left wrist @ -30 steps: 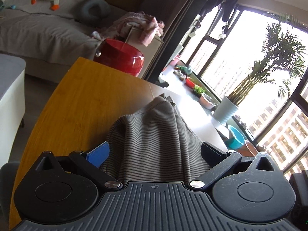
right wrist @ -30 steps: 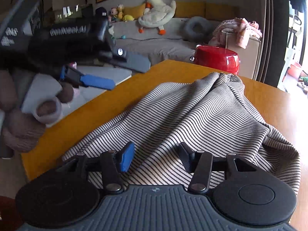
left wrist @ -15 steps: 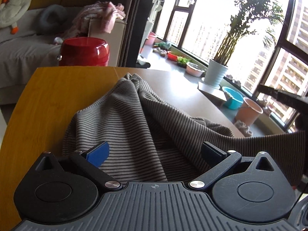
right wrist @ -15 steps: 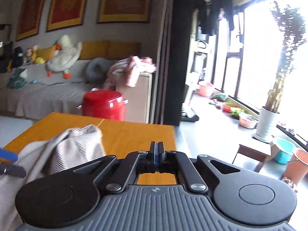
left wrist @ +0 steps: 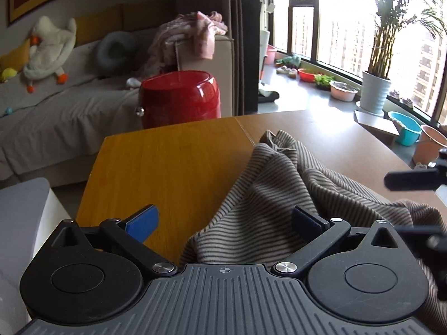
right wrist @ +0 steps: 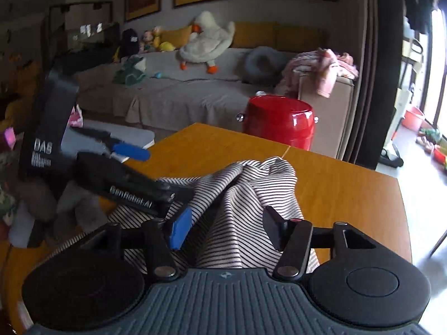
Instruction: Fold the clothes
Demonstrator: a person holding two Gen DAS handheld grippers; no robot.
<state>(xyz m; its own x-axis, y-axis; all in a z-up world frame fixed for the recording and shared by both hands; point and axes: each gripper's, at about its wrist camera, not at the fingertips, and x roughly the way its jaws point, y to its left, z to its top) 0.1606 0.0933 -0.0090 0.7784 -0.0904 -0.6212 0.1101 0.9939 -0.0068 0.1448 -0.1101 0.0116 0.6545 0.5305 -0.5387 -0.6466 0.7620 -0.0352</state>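
Observation:
A grey-and-black striped garment [left wrist: 279,195] lies bunched on the wooden table [left wrist: 167,162]. My left gripper [left wrist: 223,220] is open, its jaws wide apart just above the garment's near edge, empty. In the right wrist view the same garment [right wrist: 245,195] lies under my right gripper [right wrist: 226,229], which is open with cloth between the spread fingers, not clamped. The left gripper [right wrist: 131,164] shows there at the left, over the cloth's left side. The right gripper's finger [left wrist: 413,178] shows at the right edge of the left wrist view.
A red pot [left wrist: 178,97] stands beyond the table's far edge, with a sofa [left wrist: 69,111] holding plush toys behind it. Potted plants and basins [left wrist: 374,95] line the window on the right. A white surface [left wrist: 22,223] lies left of the table.
The right gripper was shut and lifted away from the cloth; now it is open and low over the garment. The left gripper swung left and stayed open. The garment is more bunched.

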